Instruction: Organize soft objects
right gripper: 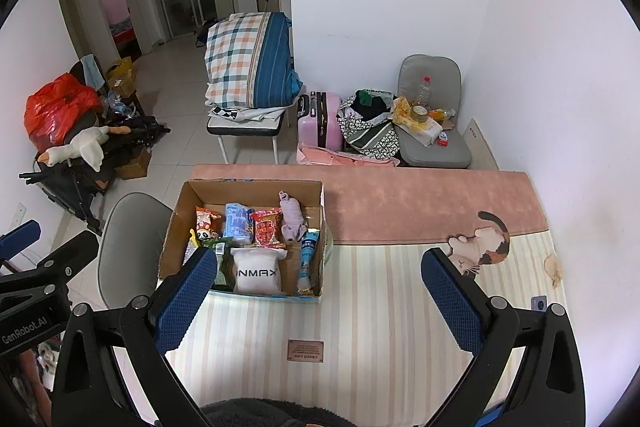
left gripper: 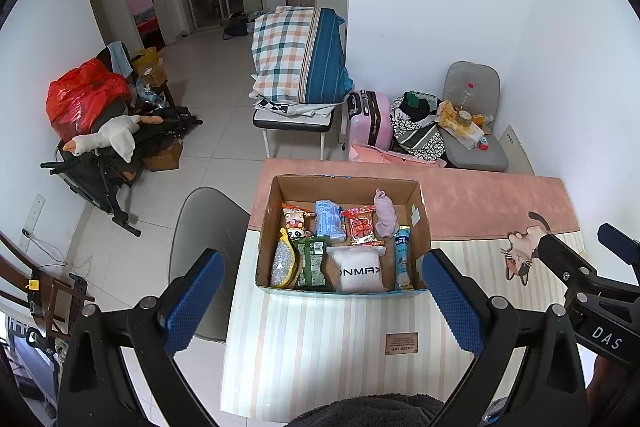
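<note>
An open cardboard box (left gripper: 420, 227) stands on the striped table mat (left gripper: 320, 339). It holds several soft items: a white pouch (left gripper: 358, 269), a green packet (left gripper: 312, 263), a lilac cloth (left gripper: 385, 215), a red snack bag (left gripper: 360, 225) and a blue pack (left gripper: 330, 221). The box also shows in the right wrist view (right gripper: 172, 227), with the white pouch (right gripper: 258, 273). My left gripper (left gripper: 320, 303) is open and empty, above the mat just in front of the box. My right gripper (right gripper: 316, 301) is open and empty, to the right of the box.
A grey chair (left gripper: 208, 227) stands left of the table. A pink runner (left gripper: 480, 203) covers the table's far side. Beyond are a folded quilt on a bench (left gripper: 300, 59), a pink suitcase (left gripper: 376, 119), a cluttered chair (left gripper: 472, 131) and a pile with a red bag (left gripper: 84, 95).
</note>
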`<state>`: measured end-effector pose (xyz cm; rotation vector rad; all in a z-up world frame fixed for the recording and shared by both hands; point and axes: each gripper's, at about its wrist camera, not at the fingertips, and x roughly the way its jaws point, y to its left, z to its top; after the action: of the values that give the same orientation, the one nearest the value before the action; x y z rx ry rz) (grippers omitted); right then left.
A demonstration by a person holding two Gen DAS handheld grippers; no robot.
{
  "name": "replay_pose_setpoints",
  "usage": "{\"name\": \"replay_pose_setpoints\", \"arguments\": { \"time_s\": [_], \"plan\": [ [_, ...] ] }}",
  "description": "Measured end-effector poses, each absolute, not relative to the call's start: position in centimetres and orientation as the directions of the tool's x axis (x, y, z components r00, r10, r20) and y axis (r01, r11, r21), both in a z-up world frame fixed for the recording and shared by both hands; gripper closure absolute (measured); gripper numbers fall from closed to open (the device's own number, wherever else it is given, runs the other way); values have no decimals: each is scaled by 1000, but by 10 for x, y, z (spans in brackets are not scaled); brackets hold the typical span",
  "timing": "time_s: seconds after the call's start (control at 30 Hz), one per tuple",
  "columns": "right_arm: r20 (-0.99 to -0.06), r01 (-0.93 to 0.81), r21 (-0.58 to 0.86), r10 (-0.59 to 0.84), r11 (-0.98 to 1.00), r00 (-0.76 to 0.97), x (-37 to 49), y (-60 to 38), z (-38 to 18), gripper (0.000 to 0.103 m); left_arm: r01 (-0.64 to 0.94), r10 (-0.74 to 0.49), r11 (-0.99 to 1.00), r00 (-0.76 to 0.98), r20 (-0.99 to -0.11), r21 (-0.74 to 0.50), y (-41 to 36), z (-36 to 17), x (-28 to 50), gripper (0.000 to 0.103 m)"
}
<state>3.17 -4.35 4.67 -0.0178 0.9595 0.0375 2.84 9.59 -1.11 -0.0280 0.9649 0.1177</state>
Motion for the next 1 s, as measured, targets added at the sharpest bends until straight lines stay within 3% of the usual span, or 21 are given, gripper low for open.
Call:
{"name": "replay_pose_setpoints", "arguments": {
  "time_s": [1.0],
  "plan": [
    [-821,-42,-17,11,999,571,34,-43,43,0,-113,88,993,561,-823,29,94,-10,28,2]
  ]
}}
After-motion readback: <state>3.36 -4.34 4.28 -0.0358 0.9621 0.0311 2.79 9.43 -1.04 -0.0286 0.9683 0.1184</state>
